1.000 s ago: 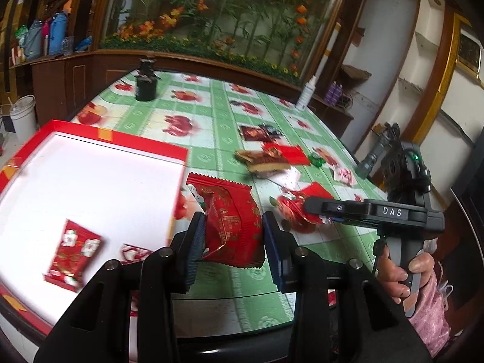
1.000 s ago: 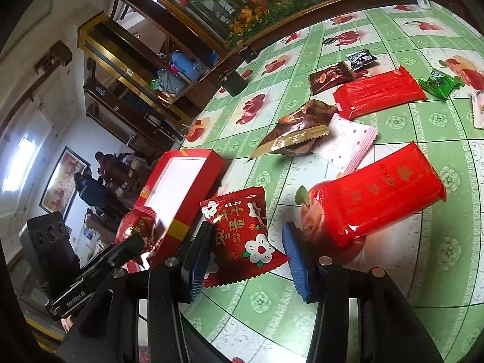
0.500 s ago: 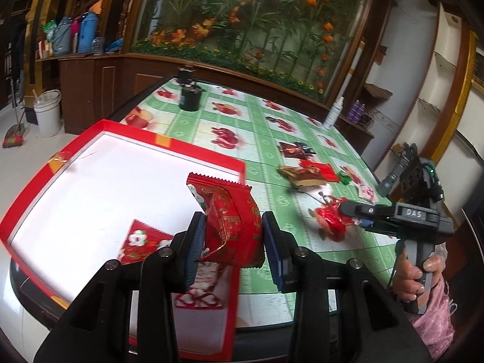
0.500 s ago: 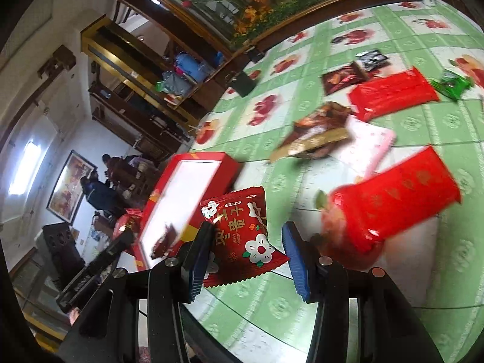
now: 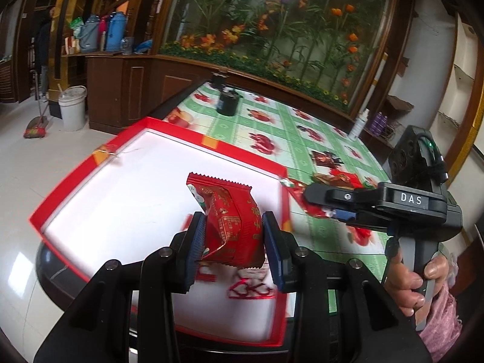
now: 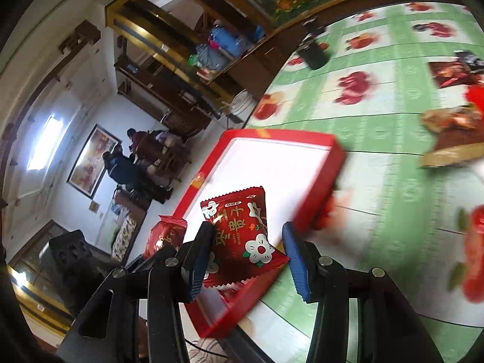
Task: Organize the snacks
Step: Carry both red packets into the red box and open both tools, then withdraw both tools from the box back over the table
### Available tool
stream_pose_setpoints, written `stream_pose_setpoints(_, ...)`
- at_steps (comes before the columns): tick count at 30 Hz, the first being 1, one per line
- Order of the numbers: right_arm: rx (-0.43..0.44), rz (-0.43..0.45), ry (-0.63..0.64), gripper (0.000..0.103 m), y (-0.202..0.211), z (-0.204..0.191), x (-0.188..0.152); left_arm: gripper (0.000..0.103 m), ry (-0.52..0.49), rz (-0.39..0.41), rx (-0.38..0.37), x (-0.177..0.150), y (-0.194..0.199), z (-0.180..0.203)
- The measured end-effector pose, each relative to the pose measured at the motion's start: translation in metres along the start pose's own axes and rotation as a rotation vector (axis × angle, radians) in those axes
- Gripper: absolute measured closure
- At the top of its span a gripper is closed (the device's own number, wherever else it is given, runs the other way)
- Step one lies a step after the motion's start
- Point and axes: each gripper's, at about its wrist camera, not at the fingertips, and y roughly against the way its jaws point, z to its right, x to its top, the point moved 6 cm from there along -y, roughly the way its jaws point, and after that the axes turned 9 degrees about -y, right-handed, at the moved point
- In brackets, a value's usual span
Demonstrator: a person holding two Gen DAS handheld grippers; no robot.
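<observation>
Red snack packet (image 5: 234, 224) pinched in left tool (image 5: 233, 242), above white floor of red tray (image 5: 90, 163). Flower-printed packet (image 6: 242, 236) held in right tool (image 6: 246, 260) over tray's near corner. More snacks (image 5: 332, 178) on green surface (image 5: 272, 133) far right.

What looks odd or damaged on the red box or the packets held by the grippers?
The red box juts past the table edge. The left gripper squeezes its red packet into a crumple; the right gripper's flower packet looks flat. No spill shows.
</observation>
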Motion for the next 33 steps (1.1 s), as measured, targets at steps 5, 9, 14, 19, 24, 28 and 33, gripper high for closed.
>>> stream_pose_setpoints(5,-0.032,-0.024,0.044,0.055,-0.035,-0.022,-0.006,0.067,0.021,-0.01,0.036,-0.005,-0.001,-0.016)
stream_pose_setpoints(9,-0.054,-0.043,0.069,0.055,-0.059,-0.034,-0.014,0.067,0.025,-0.021,0.062,-0.01,-0.002,-0.026)
stream_pose_setpoints(14,-0.108,-0.041,0.107,0.055,-0.081,-0.043,-0.027,0.067,0.042,-0.038,0.083,-0.015,-0.005,-0.037)
stream_pose_setpoints(19,-0.172,-0.024,0.139,0.053,-0.094,-0.041,-0.031,0.067,0.053,-0.059,0.1,-0.021,-0.011,-0.044)
stream_pose_setpoints(24,-0.158,-0.003,0.134,0.052,-0.087,-0.041,-0.028,0.066,0.066,-0.077,0.131,-0.023,-0.015,-0.048)
stream_pose_setpoints(28,-0.144,0.018,0.147,0.051,-0.079,-0.044,-0.024,0.055,0.086,-0.087,0.143,-0.025,-0.015,-0.053)
stream_pose_setpoints(33,-0.137,0.052,0.135,0.049,-0.062,-0.038,-0.019,0.045,0.106,-0.065,0.164,-0.023,-0.009,-0.057)
